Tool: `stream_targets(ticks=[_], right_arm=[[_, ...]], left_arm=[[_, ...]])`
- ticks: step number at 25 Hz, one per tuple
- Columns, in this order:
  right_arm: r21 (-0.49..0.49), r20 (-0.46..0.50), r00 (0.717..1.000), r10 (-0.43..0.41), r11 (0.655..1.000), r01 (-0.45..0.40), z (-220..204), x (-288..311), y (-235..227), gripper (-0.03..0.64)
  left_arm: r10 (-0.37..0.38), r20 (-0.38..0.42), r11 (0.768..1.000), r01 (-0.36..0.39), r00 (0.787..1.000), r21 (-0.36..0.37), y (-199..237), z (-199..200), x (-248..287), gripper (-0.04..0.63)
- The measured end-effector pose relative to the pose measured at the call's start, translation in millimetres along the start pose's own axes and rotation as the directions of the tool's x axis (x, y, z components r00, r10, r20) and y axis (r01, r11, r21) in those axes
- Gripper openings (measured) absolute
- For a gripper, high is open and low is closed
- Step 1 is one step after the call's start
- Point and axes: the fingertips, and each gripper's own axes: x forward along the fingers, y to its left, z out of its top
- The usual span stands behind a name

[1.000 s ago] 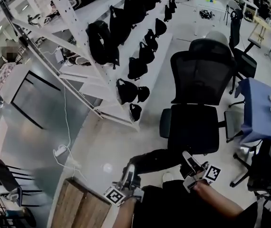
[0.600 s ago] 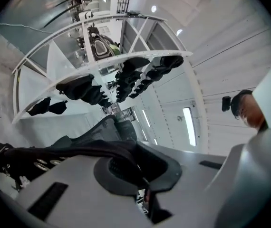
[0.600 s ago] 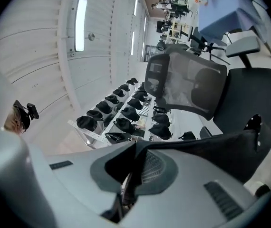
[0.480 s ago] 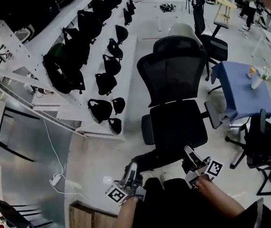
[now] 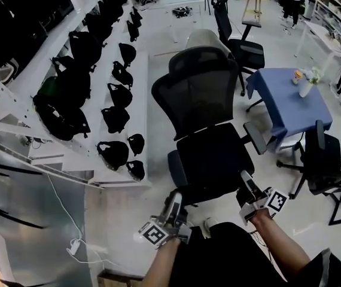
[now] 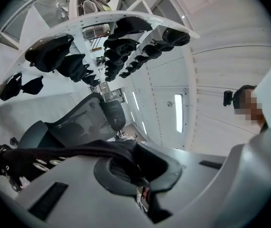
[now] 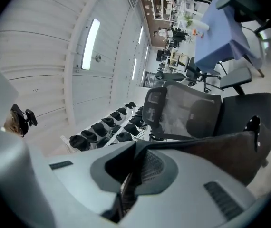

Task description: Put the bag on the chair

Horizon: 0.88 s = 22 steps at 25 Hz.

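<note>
A black mesh office chair [image 5: 209, 154] stands right ahead of me, its seat bare and its backrest [image 5: 197, 88] behind it. A black bag [image 5: 209, 197] hangs stretched between my two grippers at the seat's front edge, hard to tell from the seat. My left gripper [image 5: 175, 202] is shut on the bag's black strap [image 6: 78, 151], which runs off to the left with metal eyelets. On the other side, my right gripper [image 5: 244, 187] is shut on the bag's dark fabric [image 7: 221, 151], with the chair [image 7: 192, 113] just beyond it.
White shelving [image 5: 128, 100] with several black bags runs along the left. A blue-covered table [image 5: 290, 103] with cups stands at the right, a black chair [image 5: 332, 166] beside it and another chair [image 5: 236, 40] farther back. A power strip [image 5: 75, 247] lies on the floor.
The view has swung so that the chair sits nearer and more central. Both grippers have kept their hold on the bag and come up to the seat's front edge.
</note>
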Motion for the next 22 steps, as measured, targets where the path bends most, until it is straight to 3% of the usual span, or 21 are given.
stream_targets(ticks=[8, 18, 22], right_arm=[[-0.026, 0.103, 0.994, -0.023, 0.999, 0.026, 21, -1, 5, 0.008], [-0.09, 0.218, 0.974, -0.062, 0.992, 0.083, 22, -11, 23, 0.008], [-0.087, 0.254, 0.965, -0.067, 0.992, 0.092, 23, -13, 27, 0.008]], left_arm=[[-0.07, -0.092, 0.998, 0.07, 0.993, -0.01, -9, -4, 24, 0.014], [-0.18, -0.22, 0.984, 0.178, 0.959, -0.028, -20, -3, 28, 0.014], [-0.19, -0.239, 0.982, 0.187, 0.952, -0.035, -20, 1, 34, 0.012]])
